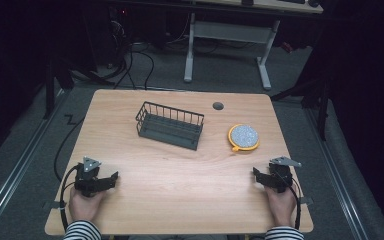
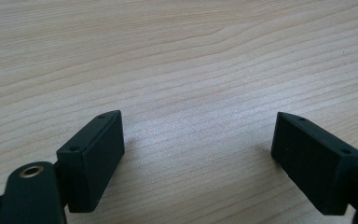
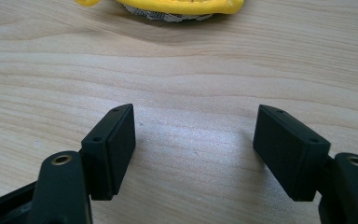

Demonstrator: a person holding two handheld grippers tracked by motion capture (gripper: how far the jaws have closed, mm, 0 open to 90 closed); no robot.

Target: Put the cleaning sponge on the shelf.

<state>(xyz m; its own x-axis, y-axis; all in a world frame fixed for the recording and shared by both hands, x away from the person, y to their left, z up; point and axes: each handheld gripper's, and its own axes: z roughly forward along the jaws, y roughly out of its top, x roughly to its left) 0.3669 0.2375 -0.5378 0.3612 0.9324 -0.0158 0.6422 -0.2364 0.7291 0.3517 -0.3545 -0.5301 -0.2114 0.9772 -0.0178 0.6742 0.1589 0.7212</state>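
A: Currently, what position do the tools occupy?

B: The left gripper (image 1: 111, 177) rests at the near left of the table (image 1: 180, 170), the right gripper (image 1: 256, 173) at the near right. Both sets of jaws stand wide apart with bare wood between them. This reads as a start posture: hands parked at the near edge, well apart from the work items.

A: Where are the work items?

B: The yellow-rimmed round sieve (image 1: 243, 137) lies flat on the table, ahead of the right gripper, which is the nearer tool. The wire basket (image 1: 170, 124) stands upright at centre, just left of the sieve and apart from it. The right gripper view places the sieve rim (image 3: 177, 5) directly ahead of its jaws.

A: Counts?

B: Two grippers, one sieve, one basket, one table.
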